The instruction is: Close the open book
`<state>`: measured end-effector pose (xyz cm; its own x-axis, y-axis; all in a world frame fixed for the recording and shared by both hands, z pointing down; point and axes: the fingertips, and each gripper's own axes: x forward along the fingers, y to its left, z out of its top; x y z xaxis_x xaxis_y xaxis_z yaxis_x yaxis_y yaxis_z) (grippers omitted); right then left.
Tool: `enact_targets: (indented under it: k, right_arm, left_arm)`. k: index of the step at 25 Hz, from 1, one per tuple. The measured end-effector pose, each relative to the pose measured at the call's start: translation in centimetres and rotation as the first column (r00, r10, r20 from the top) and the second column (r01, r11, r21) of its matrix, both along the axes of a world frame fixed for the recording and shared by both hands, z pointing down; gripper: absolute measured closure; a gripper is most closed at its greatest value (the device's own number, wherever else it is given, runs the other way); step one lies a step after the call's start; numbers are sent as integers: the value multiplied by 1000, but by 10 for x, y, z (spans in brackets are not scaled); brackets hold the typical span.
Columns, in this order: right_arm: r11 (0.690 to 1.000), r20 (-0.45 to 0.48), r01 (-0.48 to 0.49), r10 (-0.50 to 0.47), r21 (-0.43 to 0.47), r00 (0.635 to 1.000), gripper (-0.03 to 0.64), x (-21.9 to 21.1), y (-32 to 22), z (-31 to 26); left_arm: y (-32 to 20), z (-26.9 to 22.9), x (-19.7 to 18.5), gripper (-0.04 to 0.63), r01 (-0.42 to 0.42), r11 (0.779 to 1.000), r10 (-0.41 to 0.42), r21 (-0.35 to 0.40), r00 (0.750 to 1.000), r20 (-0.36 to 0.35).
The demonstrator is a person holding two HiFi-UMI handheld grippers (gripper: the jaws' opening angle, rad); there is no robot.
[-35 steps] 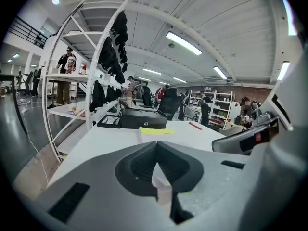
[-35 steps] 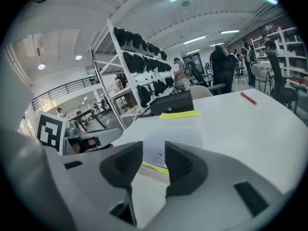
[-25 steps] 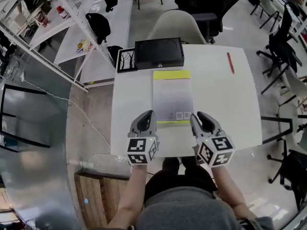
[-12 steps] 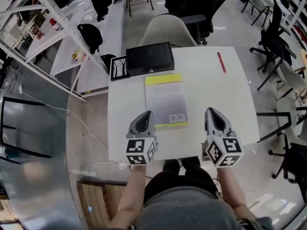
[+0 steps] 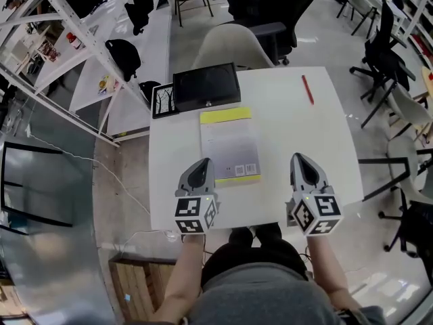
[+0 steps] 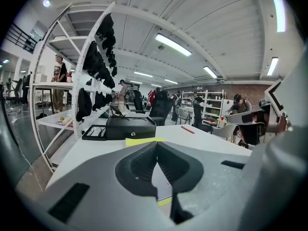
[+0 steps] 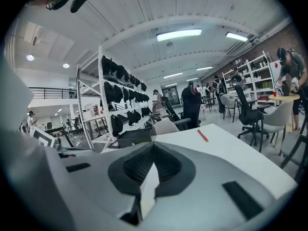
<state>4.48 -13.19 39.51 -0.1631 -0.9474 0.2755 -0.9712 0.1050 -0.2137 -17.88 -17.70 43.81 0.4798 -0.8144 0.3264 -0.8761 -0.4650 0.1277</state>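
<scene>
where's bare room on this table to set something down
Widest bare patch: right half of the table, between the book and the right edge, nearer than the red pen. Narrow strip left of the book. Crowded: far left, black box and picture frame.

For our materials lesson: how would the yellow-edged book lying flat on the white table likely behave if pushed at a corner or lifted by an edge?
The book looks thin and lies flat, so it would probably slide on the smooth table rather than tip. Pushed at a corner, it may pivot. Lifted by one edge, it would likely sag.
</scene>
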Motion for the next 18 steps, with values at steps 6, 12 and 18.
enact_targets:
  k: [6, 12, 18]
  right_arm:
    - [1000, -21, 16, -16, 8, 1000, 615, 5, -7, 4]
    - [999, -55, 40, -39, 18, 998, 615, 2, -13, 3]
    - [999, -47, 45, -44, 19, 998, 615, 7, -16, 4]
  left_arm:
    - [-5, -1, 3, 589, 9, 1000, -9, 3, 1000, 2]
    - [-9, 1, 6, 589, 13, 1000, -13, -1, 1000, 10]
    - [-13, -1, 12, 589, 19, 1000, -19, 5, 1000, 10]
